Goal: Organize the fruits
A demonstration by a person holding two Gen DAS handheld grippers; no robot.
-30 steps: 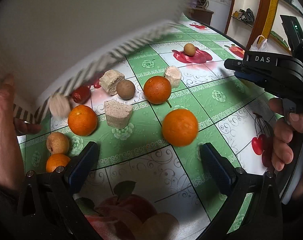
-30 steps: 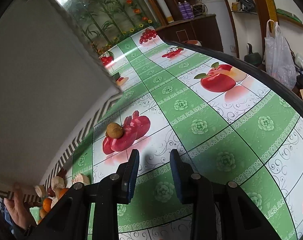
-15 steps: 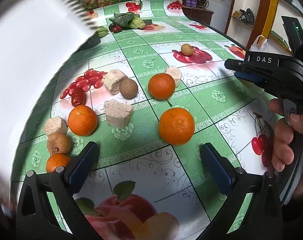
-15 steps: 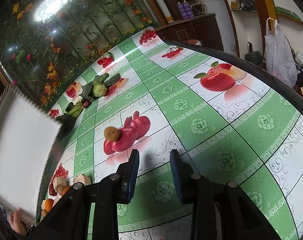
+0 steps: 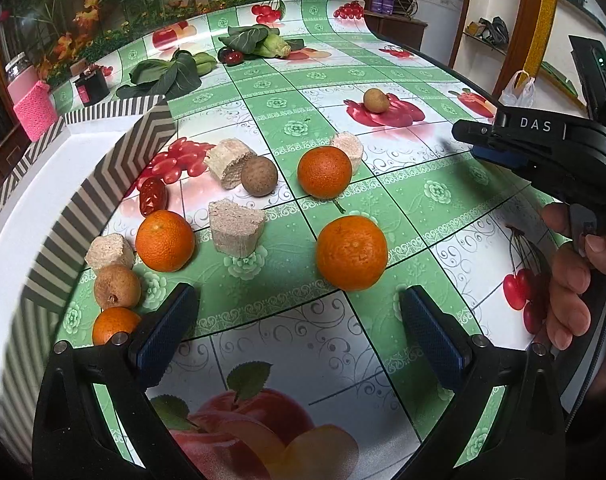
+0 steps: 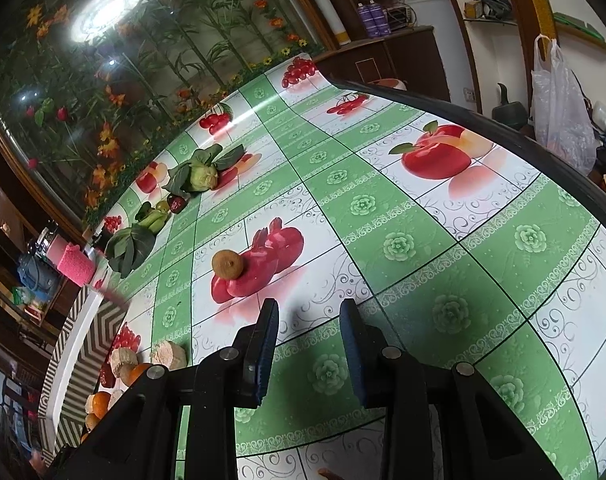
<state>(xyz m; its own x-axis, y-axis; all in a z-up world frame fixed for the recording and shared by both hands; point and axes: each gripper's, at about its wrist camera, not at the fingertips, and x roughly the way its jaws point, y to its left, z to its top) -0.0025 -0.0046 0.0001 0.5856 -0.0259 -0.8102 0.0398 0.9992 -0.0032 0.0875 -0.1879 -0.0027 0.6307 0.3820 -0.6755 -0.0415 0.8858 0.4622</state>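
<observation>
Green-and-white fruit-print oilcloth (image 5: 435,196) covers the whole table under my two grippers, with a flower mural behind it. Along the left edge sits a white box with a chevron-striped rim (image 5: 103,184); I judge it the likely place for the fruit, though its inside is washed out and I cannot see what it holds.

Scattered beside that box are oranges, brown longan-like fruits, pale spongy chunks and a red date (image 5: 153,202). Nearest to my left gripper (image 5: 299,332) is the big orange (image 5: 351,253), lying just ahead and slightly right of centre between the fingers, which stand wide apart and hold nothing. It is round, so no axis matters; a straight push forward should frame it.

My right gripper (image 6: 308,352) has its fingers parted only narrowly, also empty, hovering over bare cloth. A lone brown fruit (image 6: 227,264) lies ahead and to its left, well apart from the main cluster, so that arm is the nearer one for it.

A small orange (image 5: 113,326) at lower left is partly hidden behind my left finger.
</observation>
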